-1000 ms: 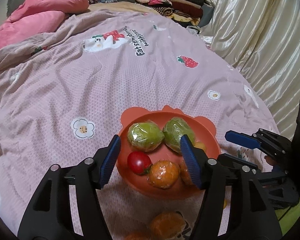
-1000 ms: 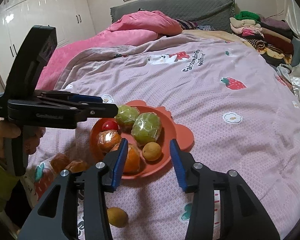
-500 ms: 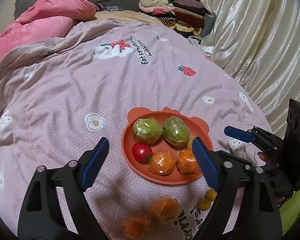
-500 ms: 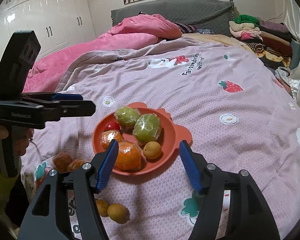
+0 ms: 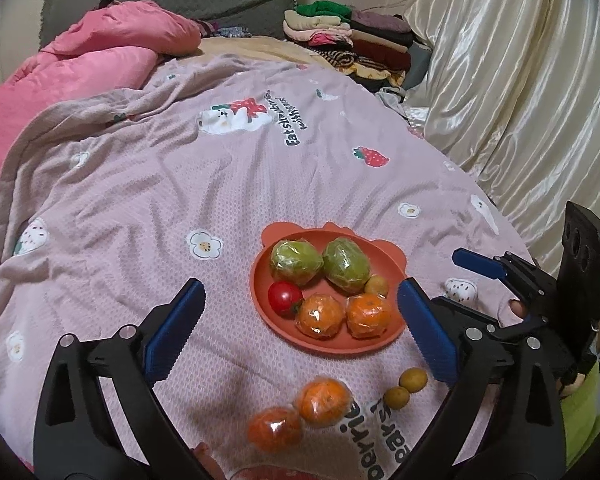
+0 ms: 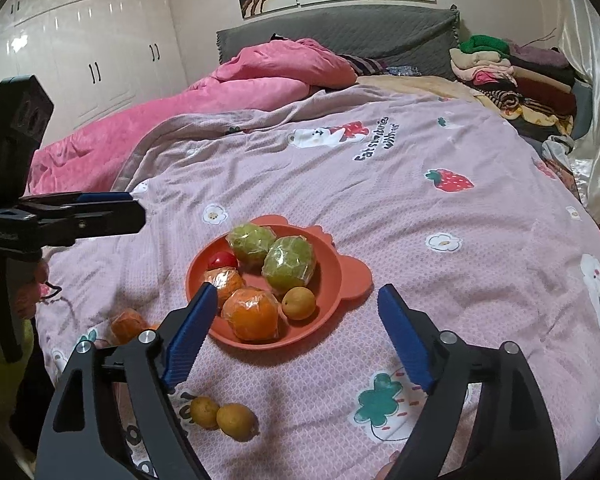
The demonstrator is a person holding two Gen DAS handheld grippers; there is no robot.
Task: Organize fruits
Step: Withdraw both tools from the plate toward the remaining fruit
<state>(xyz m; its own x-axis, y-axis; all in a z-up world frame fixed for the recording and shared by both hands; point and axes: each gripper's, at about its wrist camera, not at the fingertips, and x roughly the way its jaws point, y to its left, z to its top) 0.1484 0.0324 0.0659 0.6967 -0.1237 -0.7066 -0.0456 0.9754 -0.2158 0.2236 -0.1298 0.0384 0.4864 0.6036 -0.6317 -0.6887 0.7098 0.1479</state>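
An orange plate (image 5: 260,292) on the bedspread holds two wrapped green fruits (image 5: 296,260), a tomato (image 5: 285,298), two wrapped oranges (image 5: 321,316) and a small yellow fruit (image 5: 377,285). Nearer me, two more wrapped oranges (image 5: 324,397) and two small yellow fruits (image 5: 413,379) lie loose on the cloth. My left gripper (image 5: 299,284) hovers above the plate's near side, jaws opening wide with nothing gripped. My right gripper (image 6: 297,292) faces the plate (image 6: 352,280) from the other side. Its jaws are opening too and hold nothing. The loose yellow fruits (image 6: 228,416) lie below its left finger.
The pink-grey bedspread (image 5: 180,184) stretches far behind the plate. A pink duvet (image 5: 100,60) is bunched at the back left and folded clothes (image 5: 352,36) are stacked at the back right. Shiny curtains (image 5: 520,100) run along the right. A hand (image 6: 28,292) holds the left gripper's handle.
Both grippers' jaws have spread much wider. My left gripper has drawn back and up from the plate, which brings the loose oranges and small yellow fruits into its view. My right gripper has barely shifted.
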